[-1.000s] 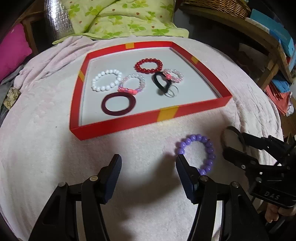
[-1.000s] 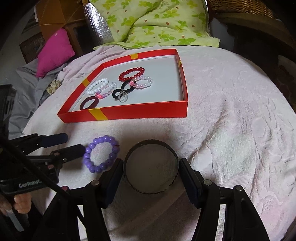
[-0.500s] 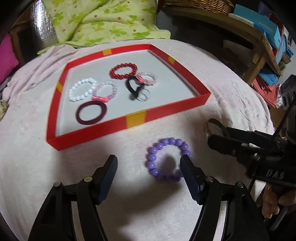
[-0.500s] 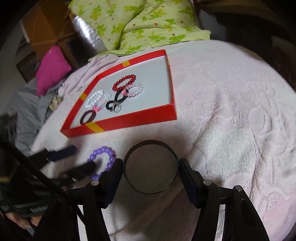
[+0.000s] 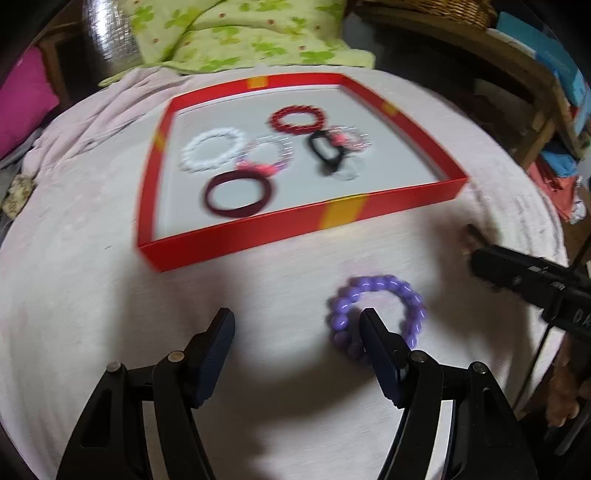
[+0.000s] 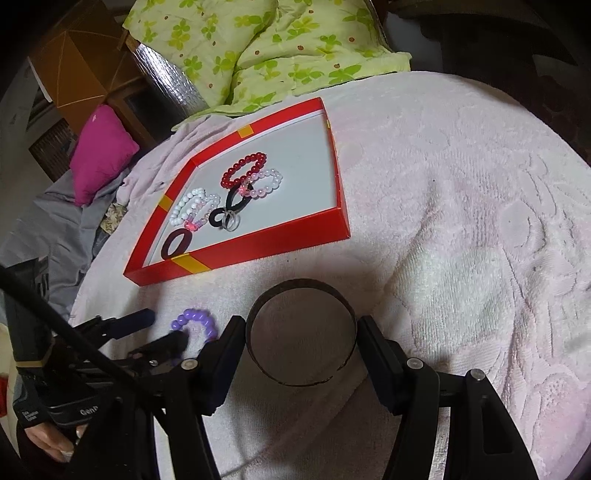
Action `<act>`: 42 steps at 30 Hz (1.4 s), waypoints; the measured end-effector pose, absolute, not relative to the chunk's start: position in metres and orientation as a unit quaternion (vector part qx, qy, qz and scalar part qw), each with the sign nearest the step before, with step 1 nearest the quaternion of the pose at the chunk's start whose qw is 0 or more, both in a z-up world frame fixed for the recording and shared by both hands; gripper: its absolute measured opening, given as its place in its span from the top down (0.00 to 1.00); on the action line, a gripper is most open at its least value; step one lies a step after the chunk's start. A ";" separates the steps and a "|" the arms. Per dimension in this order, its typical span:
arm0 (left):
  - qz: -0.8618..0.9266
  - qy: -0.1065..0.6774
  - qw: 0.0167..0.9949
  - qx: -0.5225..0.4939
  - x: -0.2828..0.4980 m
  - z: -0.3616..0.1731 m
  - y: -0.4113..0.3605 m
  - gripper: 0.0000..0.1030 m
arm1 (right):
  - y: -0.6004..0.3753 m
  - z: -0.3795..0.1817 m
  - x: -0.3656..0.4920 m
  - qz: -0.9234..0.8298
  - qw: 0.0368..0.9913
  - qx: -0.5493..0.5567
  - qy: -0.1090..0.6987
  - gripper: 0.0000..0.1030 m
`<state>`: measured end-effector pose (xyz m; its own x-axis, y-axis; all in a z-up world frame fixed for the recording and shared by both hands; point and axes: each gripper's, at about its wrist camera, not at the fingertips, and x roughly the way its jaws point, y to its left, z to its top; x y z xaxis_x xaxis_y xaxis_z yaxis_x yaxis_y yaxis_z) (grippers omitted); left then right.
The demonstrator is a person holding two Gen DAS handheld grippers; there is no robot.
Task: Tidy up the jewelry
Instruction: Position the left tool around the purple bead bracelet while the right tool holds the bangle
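Observation:
A purple bead bracelet (image 5: 376,314) lies on the pale pink cloth in front of the red tray (image 5: 236,240). My left gripper (image 5: 295,325) is open just above the cloth. Its right fingertip (image 5: 369,328) sits over the bracelet's ring, and nothing lies between the pads. In the right wrist view, my right gripper (image 6: 301,328) is shut on a wide dark brown bangle (image 6: 295,286), held off the cloth. The purple bracelet (image 6: 195,319) and the left gripper (image 6: 155,330) are at its left. The tray (image 6: 258,254) holds several bracelets: white (image 5: 212,153), red (image 5: 297,120) and a dark maroon ring (image 5: 236,195).
A green floral pillow (image 5: 240,33) lies behind the tray and a magenta cushion (image 6: 103,158) at the far left. Wooden shelves (image 5: 517,74) stand at the right. The cloth (image 6: 461,221) right of the tray is bare. A person's hand (image 6: 55,443) holds the left gripper.
My left gripper shifted right over the purple bracelet, then partly back, and its jaws widened slightly. My right gripper rolled, with the bangle still in it.

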<state>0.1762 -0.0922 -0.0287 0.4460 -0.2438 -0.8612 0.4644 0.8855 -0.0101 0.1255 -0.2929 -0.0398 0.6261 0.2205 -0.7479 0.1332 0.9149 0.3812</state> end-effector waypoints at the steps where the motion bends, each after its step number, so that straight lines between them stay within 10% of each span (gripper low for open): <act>1: -0.207 0.484 0.843 0.110 0.178 -0.028 -0.088 0.31 | -0.291 -0.040 0.127 0.021 0.878 0.203 0.433 0.37; 42: -0.285 0.478 0.825 0.097 0.162 -0.018 -0.079 0.30 | -0.252 -0.038 0.131 0.033 0.878 0.133 0.459 0.36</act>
